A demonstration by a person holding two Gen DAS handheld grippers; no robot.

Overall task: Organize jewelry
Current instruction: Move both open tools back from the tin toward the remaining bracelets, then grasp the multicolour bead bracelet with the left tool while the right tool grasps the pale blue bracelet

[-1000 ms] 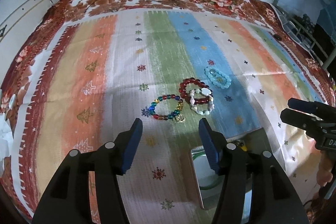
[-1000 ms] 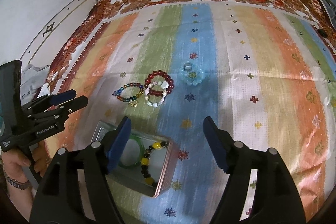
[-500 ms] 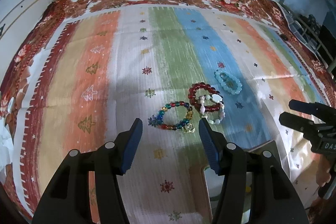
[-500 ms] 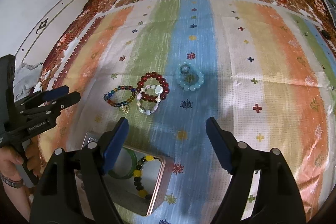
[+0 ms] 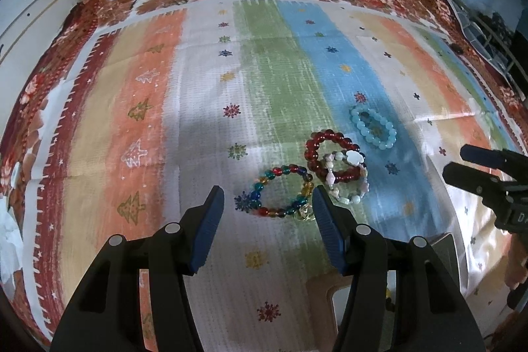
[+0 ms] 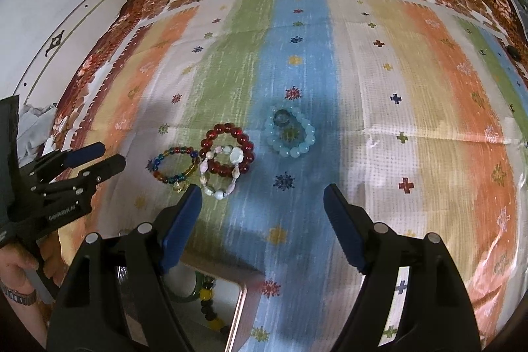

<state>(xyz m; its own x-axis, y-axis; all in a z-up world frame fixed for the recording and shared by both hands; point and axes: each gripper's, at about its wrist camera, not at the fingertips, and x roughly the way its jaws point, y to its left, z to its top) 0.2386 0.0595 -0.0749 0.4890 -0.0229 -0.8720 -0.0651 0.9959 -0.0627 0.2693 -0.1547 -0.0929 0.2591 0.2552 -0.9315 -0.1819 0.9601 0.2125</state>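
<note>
Striped cloth (image 5: 211, 108) fills view, metal tin (image 6: 244, 296) at near edge, jewelry already inside. Left gripper (image 5: 267, 210) apart, empty, hovering over multicolour bracelet (image 5: 280, 190). Right gripper (image 6: 262, 210) wide apart, empty, aqua bracelet (image 6: 292, 134) ahead. Risk: red bracelet (image 6: 227, 150) and pale bracelet (image 6: 219, 174) overlap, pale one touching multicolour one, so a pinch could drag neighbours along

We see a striped cloth (image 6: 379, 108), orange-green-blue-white with floral brown-red border; dark red bracelet (image 6: 227, 150), multicolour bracelet (image 6: 173, 164), pale blue bracelet (image 6: 292, 137), white-pink bracelet (image 6: 219, 174); blue gripper pads (image 6: 180, 230).
</note>
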